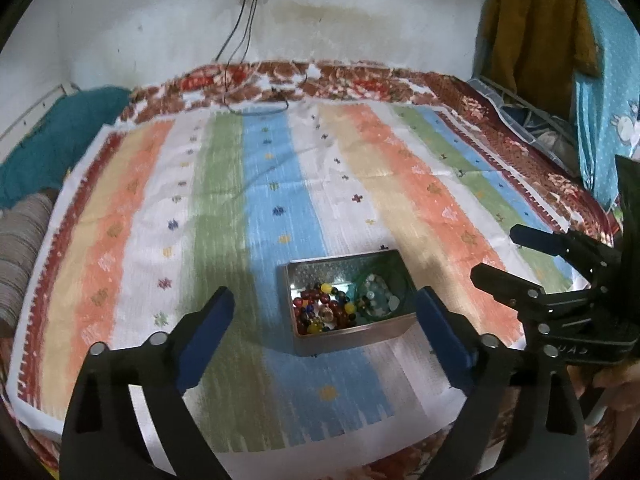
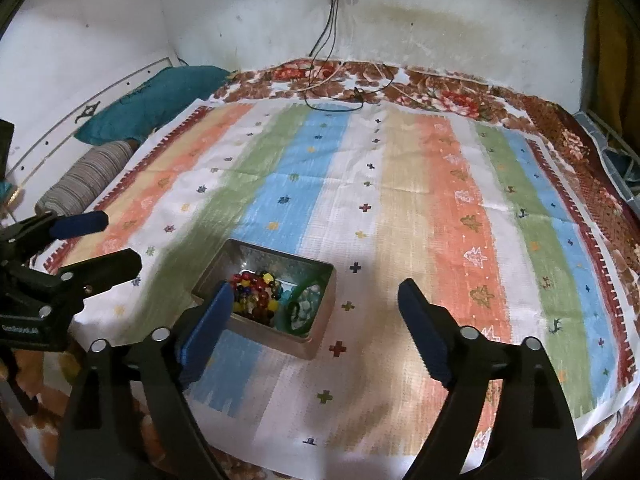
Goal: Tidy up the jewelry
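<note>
Shiny metal tin (image 1: 352,336), glossy beads (image 1: 320,308)

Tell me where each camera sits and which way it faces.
Left wrist: on the left gripper, angled down at the metal tin of beads on the striped cloth; the right gripper shows at the right edge.
Right wrist: on the right gripper, same downward tilt; the left gripper shows at the left edge.
Shared: tin, cloth, wall, both grippers open and empty.

Both grippers, left gripper (image 1: 326,328) and right gripper (image 2: 316,316), have black angular arms, blue ribbed pads (image 1: 208,336) and round silver screws (image 1: 157,338).
</note>
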